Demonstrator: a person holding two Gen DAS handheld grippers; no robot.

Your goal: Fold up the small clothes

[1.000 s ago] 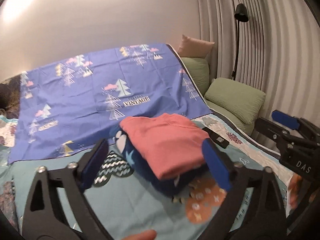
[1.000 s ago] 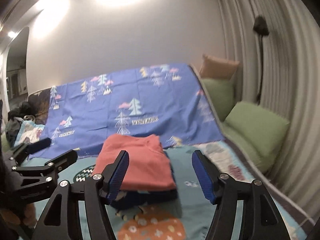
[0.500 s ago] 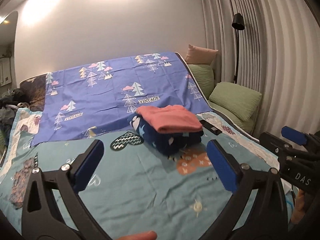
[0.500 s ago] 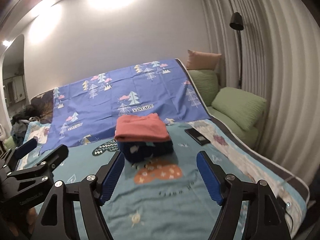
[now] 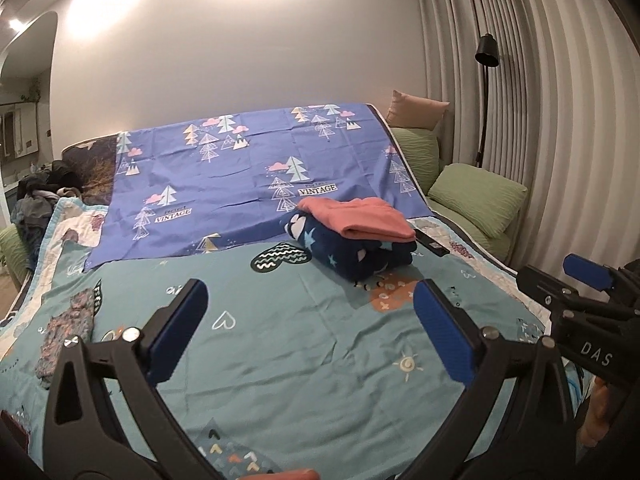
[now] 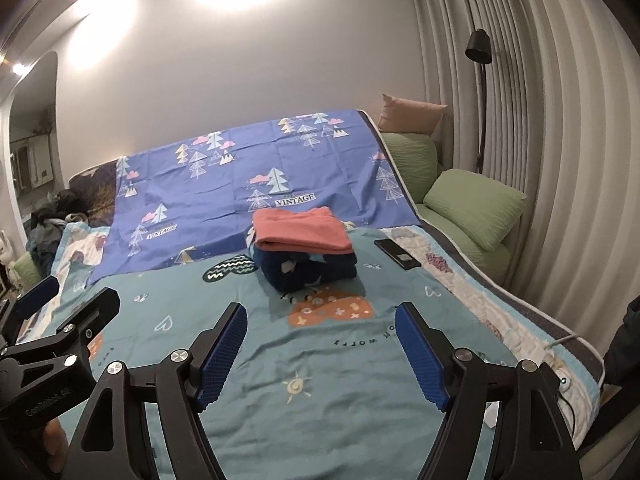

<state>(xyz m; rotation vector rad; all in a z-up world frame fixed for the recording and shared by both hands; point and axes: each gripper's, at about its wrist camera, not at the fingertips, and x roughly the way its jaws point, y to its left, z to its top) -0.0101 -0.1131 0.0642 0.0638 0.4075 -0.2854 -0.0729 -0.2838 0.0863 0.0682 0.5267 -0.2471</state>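
— What do you see from your left side?
— My left gripper [image 5: 312, 330] is wide apart, holding nothing. The pink shirt [image 5: 362, 222] sits folded on the folded dark blue star cloth [image 5: 348, 254], far out on the bed [image 5: 280, 360]. A small flowery cloth [image 5: 66, 336] lies near, left.

— And the right?
— My right gripper [image 6: 322, 354] is apart too, empty. I think that flowery one is left to fold.

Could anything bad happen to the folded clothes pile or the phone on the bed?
Maybe. The pink garment sits loosely on the navy starry garment, so a bump could slide it off. The black phone lies just beside the stack on the blanket, where it might get knocked. Both grippers are open and apart from everything.
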